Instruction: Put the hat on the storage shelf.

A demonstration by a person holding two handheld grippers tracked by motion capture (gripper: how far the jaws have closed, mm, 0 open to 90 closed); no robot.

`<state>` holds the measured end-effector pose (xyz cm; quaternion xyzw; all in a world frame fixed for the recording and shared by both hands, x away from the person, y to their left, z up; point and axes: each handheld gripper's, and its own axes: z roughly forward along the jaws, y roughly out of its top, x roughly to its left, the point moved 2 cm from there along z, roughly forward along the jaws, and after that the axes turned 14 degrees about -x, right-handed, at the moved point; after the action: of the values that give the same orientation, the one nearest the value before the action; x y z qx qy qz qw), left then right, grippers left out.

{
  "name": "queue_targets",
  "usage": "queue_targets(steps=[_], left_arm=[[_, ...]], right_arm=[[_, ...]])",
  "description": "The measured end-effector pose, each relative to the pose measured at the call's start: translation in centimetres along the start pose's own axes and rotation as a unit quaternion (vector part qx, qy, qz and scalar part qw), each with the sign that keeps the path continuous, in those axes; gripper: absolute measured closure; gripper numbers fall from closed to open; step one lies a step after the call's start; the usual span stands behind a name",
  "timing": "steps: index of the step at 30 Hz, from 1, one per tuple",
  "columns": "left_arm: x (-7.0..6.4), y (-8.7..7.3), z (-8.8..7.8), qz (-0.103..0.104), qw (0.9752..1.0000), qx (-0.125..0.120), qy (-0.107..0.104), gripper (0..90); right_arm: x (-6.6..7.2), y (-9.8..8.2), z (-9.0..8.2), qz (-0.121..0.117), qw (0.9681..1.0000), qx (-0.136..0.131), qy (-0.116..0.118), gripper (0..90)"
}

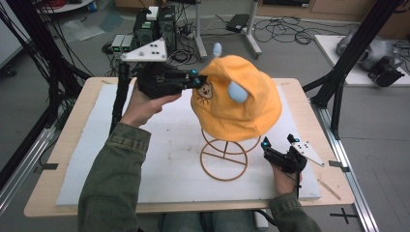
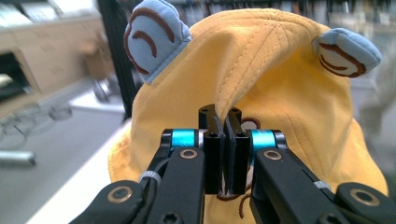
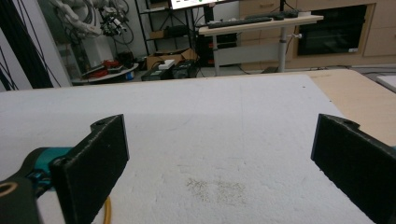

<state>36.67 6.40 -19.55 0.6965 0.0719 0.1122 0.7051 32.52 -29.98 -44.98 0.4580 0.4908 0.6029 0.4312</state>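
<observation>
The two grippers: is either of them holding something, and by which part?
The left gripper is shut on the yellow cloth hat with blue ears, pinching a fold of its crown fabric. The right gripper is open and holds nothing.

I count one yellow hat (image 1: 237, 96) with two blue ears (image 2: 156, 35), and one orange wire stand (image 1: 224, 157) under it. One white foam board (image 1: 159, 164) on one counter (image 1: 309, 108). Two grippers: left gripper (image 1: 196, 79), right gripper (image 1: 278, 145).

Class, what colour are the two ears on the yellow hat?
Light blue ears with brown stitching, best in the left gripper view.
</observation>
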Motion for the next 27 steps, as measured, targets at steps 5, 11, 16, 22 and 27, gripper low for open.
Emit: queue_targets(steps=[5,11,16,22,27], left_arm=[[-0.8,-1.5,2.1,0.01,0.9965,0.081,-0.018,87.5],[-0.7,-2.6,3.0,0.004,0.9956,0.091,-0.022,87.4],[-0.6,-3.1,2.9,-0.003,0.9952,0.096,-0.021,87.4],[-0.4,-3.4,2.8,-0.009,0.9948,0.099,-0.023,87.1],[-0.1,-3.7,2.6,-0.026,0.9948,0.096,-0.021,84.7]], right_arm=[[0.1,0.0,0.0,0.003,1.0,-0.002,0.0,3.7],[0.1,0.0,0.0,0.003,1.0,-0.002,0.0,3.7],[0.1,0.0,0.0,0.005,1.0,-0.001,0.0,3.7],[0.1,0.0,0.0,0.003,1.0,-0.002,0.0,3.7],[0.1,0.1,0.0,0.004,1.0,-0.002,0.0,3.7]])
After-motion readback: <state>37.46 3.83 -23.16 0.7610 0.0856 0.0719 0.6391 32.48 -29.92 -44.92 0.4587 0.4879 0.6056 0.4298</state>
